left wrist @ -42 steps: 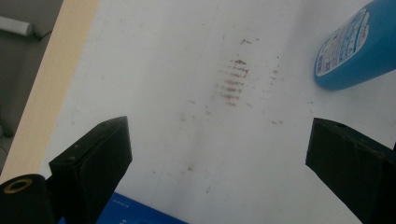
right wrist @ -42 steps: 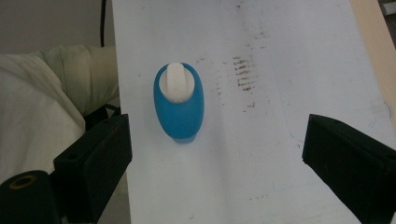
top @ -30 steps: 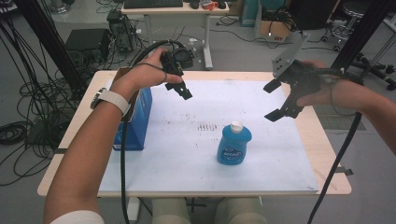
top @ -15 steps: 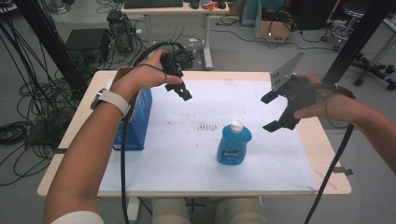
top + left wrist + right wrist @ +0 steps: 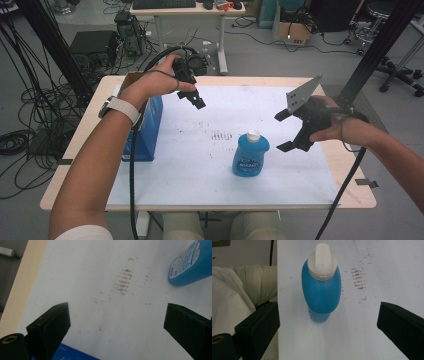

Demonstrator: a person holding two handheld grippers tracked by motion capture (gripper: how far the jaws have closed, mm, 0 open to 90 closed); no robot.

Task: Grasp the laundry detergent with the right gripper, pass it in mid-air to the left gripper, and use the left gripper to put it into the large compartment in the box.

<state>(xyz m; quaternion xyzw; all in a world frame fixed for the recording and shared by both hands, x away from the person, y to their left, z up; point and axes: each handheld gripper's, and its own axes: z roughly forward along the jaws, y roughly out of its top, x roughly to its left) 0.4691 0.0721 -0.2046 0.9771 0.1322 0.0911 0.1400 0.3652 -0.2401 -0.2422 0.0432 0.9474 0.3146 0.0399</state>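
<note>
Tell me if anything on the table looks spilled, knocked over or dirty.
Nothing is spilled; the blue bottle stands upright with its cap on. The one oddity is a patch of brown smudges on the white mat beside it.

The scene is evenly and softly lit, apparently from overhead; faint shadows are cast. Both gripper views are rendered slightly soft, and the near jaws are blurred.

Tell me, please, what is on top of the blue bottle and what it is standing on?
A white cap sits closed on top of the blue bottle. The bottle stands upright on the white sheet covering the table. The sheet under its base is hidden.
</note>
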